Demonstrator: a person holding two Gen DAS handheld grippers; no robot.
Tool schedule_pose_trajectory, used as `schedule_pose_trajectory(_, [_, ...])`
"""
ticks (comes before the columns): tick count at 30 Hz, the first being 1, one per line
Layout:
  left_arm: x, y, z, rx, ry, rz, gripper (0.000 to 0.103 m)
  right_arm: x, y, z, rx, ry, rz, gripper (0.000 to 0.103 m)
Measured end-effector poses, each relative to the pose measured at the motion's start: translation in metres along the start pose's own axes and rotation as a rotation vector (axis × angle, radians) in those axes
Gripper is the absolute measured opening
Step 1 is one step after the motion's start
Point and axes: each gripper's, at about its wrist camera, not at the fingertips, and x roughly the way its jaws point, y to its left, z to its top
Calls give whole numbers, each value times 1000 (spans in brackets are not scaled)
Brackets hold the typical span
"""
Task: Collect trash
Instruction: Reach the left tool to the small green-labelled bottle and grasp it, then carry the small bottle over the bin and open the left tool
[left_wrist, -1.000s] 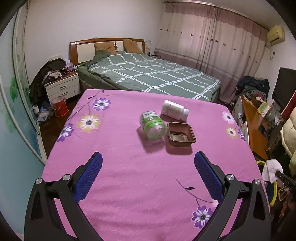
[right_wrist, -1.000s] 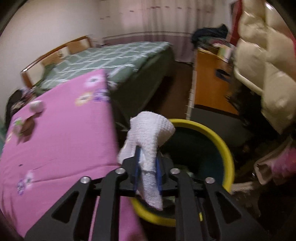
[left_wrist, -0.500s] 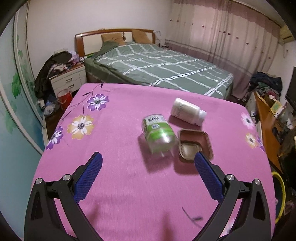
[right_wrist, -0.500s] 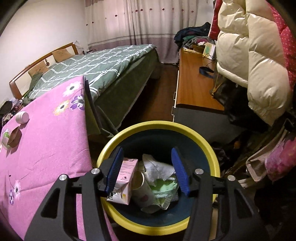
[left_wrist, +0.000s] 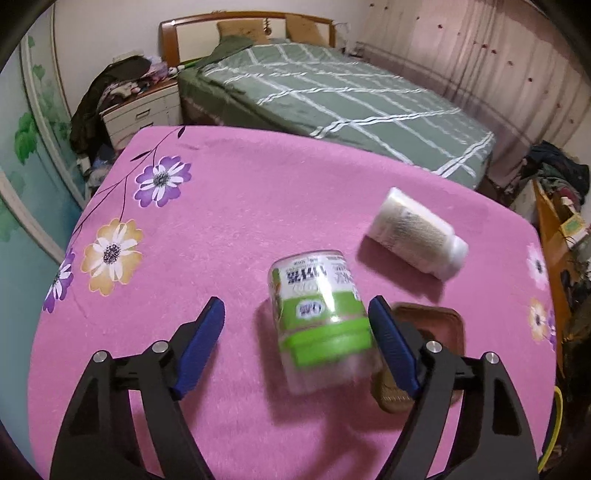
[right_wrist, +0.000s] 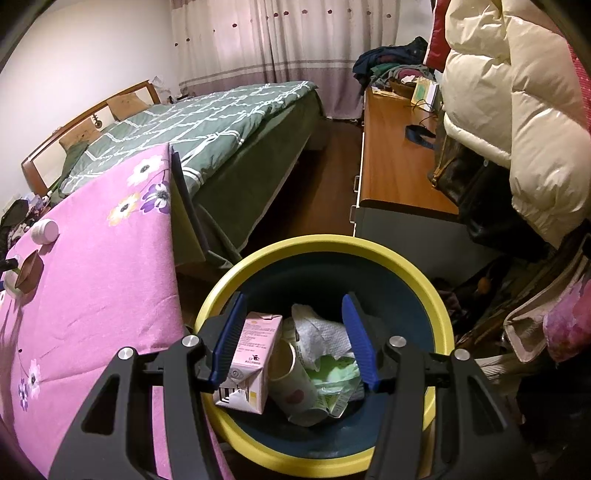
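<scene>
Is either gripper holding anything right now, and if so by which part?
Nothing is held. The left gripper is open, its fingers either side of the lying green-lidded jar but not closed on it. The right gripper is open and empty above the trash bin.

Your left gripper's (left_wrist: 295, 321) right finger hides much of the brown tray (left_wrist: 439, 325) on the worktop (left_wrist: 229, 206). The green-labelled jar (left_wrist: 321, 317) is smeared by blur, so its print can't be read. In the right wrist view, your right gripper (right_wrist: 295, 336) covers the near rim of the bin (right_wrist: 439, 314), and the paper cup (right_wrist: 291, 380) lies half buried under the tissue (right_wrist: 321, 336).
</scene>
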Motion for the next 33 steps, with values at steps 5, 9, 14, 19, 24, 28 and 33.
schedule_pose_trajectory(5, [13, 1, 6, 2, 23, -12, 63, 2, 2, -1, -7, 10, 7, 52])
schedule_pose_trajectory(9, [12, 0, 5, 37, 20, -25, 55, 0, 3, -4, -13, 10, 18, 52])
schedule_pose_trajectory(14, [-26, 0, -2, 73, -71, -6, 53, -9, -3, -5, -6, -4, 29, 52])
schedule_pose_trajectory(19, [-87, -29, -21, 179, -143, -72, 51, -22, -13, -6, 3, -34, 34, 52])
schedule_pose_trajectory(24, [-130, -81, -51, 283, -168, -195, 51, -37, -28, -13, 28, -56, 49, 52])
schedule_pose_trajectory(28, [-153, -126, -80, 358, -164, -299, 51, -49, -42, -18, 36, -71, 51, 52])
schedule_pose_trajectory(33, [-175, -190, -128, 476, -133, -405, 51, -64, -68, -23, 61, -92, 37, 52])
